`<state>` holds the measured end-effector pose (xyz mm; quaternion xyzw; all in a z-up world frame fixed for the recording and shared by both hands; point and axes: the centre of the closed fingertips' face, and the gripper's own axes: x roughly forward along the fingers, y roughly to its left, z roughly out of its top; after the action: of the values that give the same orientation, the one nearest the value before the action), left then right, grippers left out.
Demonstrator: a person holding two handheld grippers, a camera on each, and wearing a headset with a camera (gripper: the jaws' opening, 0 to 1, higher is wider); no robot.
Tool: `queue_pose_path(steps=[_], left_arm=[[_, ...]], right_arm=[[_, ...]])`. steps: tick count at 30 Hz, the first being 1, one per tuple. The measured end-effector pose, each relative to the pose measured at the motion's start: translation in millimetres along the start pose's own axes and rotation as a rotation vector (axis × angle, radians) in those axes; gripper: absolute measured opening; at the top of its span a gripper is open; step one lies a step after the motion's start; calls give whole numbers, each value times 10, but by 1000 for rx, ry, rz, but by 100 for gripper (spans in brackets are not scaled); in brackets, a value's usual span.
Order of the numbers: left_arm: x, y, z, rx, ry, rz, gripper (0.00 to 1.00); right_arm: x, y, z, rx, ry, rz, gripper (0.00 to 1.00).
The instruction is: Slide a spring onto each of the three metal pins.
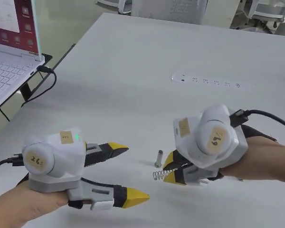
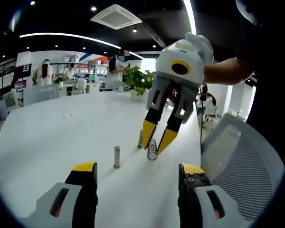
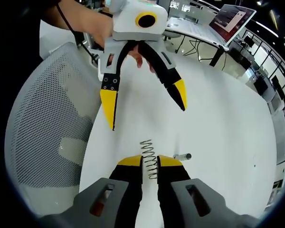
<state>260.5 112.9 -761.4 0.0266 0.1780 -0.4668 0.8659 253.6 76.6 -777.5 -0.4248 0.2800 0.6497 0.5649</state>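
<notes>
Low over the desk (image 1: 133, 71), a coiled spring (image 3: 146, 147) is pinched between the fingers of the right gripper (image 3: 150, 161); those of the left gripper (image 2: 137, 167) are spread wide, empty. A metal pin (image 2: 117, 156) is stood upright just beside the spring.

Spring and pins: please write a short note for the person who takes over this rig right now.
Left tool: open, empty, over the table.
Right tool: shut on a spring, low, close to the pin.
The pin stands upright on the table, bare.
Done: the spring is picked up.
Left: slide it onto this pin. Whether other pins are finished I cannot tell.
</notes>
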Motion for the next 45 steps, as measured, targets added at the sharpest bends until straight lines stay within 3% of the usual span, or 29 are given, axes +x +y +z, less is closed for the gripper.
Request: queue_pose_path(steps=[8, 13, 19, 26, 45], left_arm=[[44, -36, 54, 16, -15, -19, 52], [70, -71, 59, 39, -24, -38, 37], [120, -115, 90, 45, -29, -67, 32], [178, -139, 140, 51, -44, -98, 19], [274, -271, 141, 74, -36, -145, 11]], right_arm=[[-15, 0, 66, 7, -8, -3, 8], [-18, 10, 75, 7, -7, -1, 8], [-20, -12, 98, 9, -10, -7, 8], [-20, -6, 61, 24, -8, -10, 8], [-64, 30, 3, 57, -22, -18, 8]])
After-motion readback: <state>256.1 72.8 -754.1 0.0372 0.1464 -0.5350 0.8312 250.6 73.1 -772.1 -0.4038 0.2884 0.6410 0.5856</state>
